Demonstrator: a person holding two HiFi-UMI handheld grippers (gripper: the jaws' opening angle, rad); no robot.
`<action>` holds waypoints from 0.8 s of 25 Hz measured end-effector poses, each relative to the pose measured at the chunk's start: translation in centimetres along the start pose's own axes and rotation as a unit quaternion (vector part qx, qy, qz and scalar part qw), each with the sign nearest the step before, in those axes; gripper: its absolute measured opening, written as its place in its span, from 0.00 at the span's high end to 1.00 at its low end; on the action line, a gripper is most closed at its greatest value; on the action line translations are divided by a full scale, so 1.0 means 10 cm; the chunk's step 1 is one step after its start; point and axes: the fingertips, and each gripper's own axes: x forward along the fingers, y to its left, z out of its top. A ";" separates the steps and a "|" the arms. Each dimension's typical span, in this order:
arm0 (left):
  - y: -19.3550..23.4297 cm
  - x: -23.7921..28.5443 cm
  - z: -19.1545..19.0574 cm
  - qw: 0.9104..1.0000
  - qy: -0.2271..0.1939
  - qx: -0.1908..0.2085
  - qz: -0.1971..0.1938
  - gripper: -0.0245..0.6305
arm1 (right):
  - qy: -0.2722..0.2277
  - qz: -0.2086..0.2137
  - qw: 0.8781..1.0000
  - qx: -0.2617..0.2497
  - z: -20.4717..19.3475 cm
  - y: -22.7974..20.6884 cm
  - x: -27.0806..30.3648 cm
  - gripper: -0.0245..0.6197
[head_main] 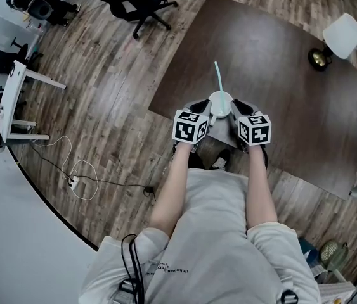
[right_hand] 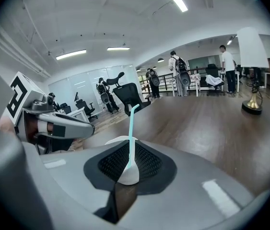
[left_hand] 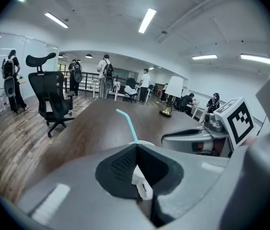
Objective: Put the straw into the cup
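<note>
Head view, one cup (head_main: 220, 100), one teal straw (head_main: 217, 75), left claw (left_hand: 137, 169) pinching cup, right claw (right_hand: 127, 169) pinching straw

**Dark worktop, one lamp**

The dark brown worktop (head_main: 273, 87) stands on a wood-plank floor (head_main: 102, 106). A lamp (head_main: 342, 35) with a white shade and a brass foot stands near its far right corner. A white cup (head_main: 220, 101) is at the near edge. Whether it rests on the worktop cannot be told.
</note>
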 end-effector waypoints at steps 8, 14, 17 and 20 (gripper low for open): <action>-0.07 -0.03 0.04 1.000 -0.001 0.022 -0.013 0.96 | -0.017 -0.017 1.000 0.009 0.04 0.00 -0.09 0.92; -0.06 -0.01 0.16 0.998 0.000 0.048 -0.028 0.96 | -0.028 -0.032 0.999 0.019 0.16 -0.04 -0.07 0.92; -0.01 -0.03 0.32 0.999 -0.009 0.041 -0.032 0.96 | -0.029 -0.044 0.998 0.020 0.22 0.01 -0.13 0.92; -0.05 -0.11 0.38 0.998 -0.018 0.035 -0.042 0.96 | -0.028 -0.052 0.998 0.031 0.14 0.10 -0.24 0.92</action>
